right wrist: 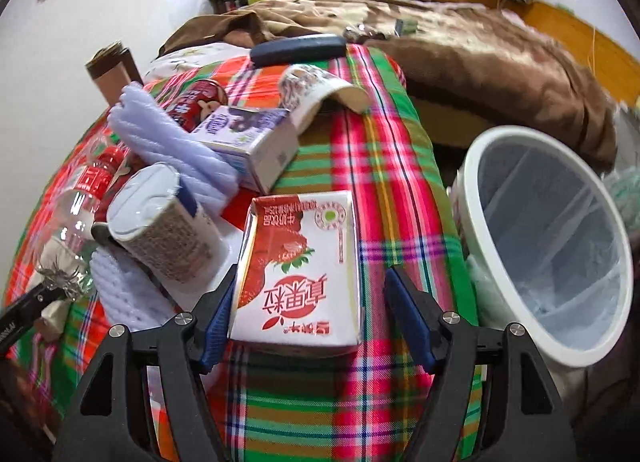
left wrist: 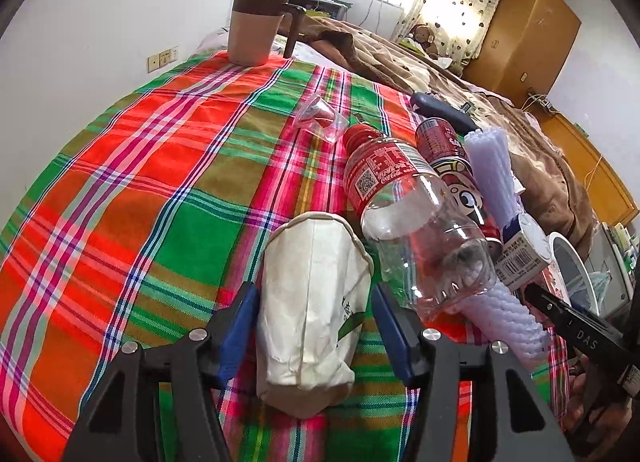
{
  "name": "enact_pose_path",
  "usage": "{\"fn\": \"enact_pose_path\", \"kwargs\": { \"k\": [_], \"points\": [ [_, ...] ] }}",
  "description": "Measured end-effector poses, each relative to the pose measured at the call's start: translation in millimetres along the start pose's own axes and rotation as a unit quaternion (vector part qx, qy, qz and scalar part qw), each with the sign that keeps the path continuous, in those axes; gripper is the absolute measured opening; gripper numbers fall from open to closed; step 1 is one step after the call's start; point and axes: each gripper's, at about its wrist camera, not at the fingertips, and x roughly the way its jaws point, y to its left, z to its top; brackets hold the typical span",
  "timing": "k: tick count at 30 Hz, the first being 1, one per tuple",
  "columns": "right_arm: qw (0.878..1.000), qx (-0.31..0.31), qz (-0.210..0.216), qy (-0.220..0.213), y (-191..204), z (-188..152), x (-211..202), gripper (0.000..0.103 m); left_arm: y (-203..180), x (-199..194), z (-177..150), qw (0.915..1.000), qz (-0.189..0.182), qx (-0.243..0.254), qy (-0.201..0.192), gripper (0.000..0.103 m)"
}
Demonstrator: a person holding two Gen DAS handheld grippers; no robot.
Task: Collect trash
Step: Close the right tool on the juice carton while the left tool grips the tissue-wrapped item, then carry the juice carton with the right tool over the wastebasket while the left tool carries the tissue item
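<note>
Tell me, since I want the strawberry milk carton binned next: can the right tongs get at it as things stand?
Probably yes: the strawberry milk carton already lies between the right tongs, nothing on top, with a gap at the right pad.

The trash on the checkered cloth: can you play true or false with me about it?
1. A crushed paper cup lies between the fingers of the left claw. True.
2. The bin beside the table is packed full of trash. False: only its clear liner shows inside.
3. The carton between the fingers of the right claw has a strawberry picture. True.
4. The clear bottle stands upright. False: it lies on its side.
5. The right claw squeezes the carton on both sides. False: a gap shows on the right side.
</note>
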Motion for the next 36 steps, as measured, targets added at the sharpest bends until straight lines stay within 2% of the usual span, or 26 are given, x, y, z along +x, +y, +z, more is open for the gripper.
{"fn": "enact_pose_path", "kwargs": {
  "k": [2,4,9,24,36],
  "points": [
    [1.000,0.001,-0.005,-0.005,-2,-2,-2,0.059,1,0,0,1.0000,0.000,0.000,-0.001,0.057],
    [1.000,0.000,-0.004,-0.013,-3,-4,-5,0.058,1,0,-1,0.9999,0.012,0.006,-0.002,0.046],
    [1.000,0.003,0.014,-0.026,-5,-5,-10,0.058,4,-5,-2,1.0000,0.004,-0.002,-0.004,0.035],
    [0.997,0.008,0.049,-0.063,-15,1,-31,0.058,-10,-52,-1,0.9985,0.009,0.000,-0.055,0.034],
    [0.994,0.020,0.046,-0.100,-52,7,-60,0.058,-89,-72,8,0.9942,-0.039,0.056,-0.083,0.034]
  ]
}}
